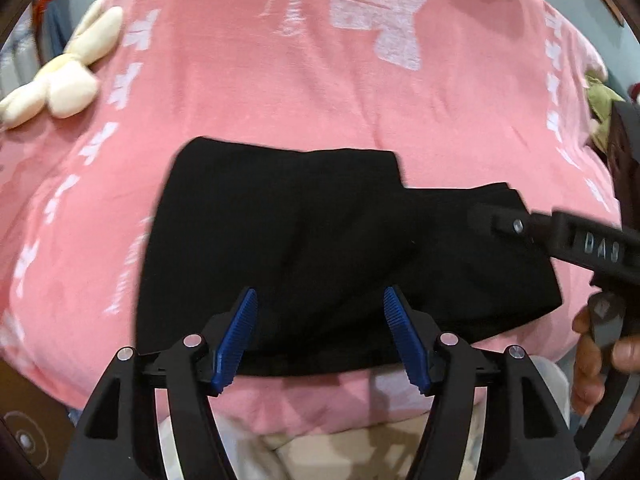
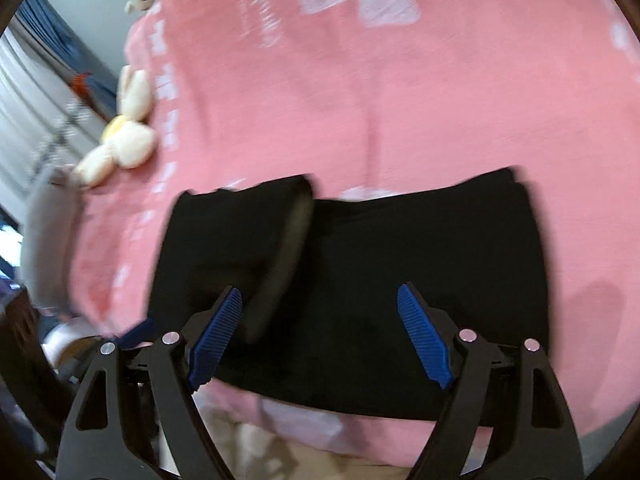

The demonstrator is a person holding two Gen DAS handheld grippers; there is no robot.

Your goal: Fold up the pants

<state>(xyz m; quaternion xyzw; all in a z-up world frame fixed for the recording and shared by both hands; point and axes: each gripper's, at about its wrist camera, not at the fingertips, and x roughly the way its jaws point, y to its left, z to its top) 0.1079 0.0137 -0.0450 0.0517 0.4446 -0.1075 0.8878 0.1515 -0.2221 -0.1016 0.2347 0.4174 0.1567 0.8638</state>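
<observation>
Lying near pants [image 1: 304, 240]: plush toy [image 1: 64, 76].

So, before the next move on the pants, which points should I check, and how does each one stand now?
1. Left gripper open, holding nothing: ok; its blue pads stand wide apart above the near edge of the pants.
2. Right gripper open, holding nothing: ok.
3. Pants folded into a compact stack on the pink blanket: ok.
4. Edges aligned: not ok; in the left view the far edge steps down on the right side.
5. Plush toy clear of the pants: ok; it lies apart, at the blanket's left edge.
6. Layers underneath flat: cannot tell; the black cloth hides its creases and the right view is blurred.
</observation>
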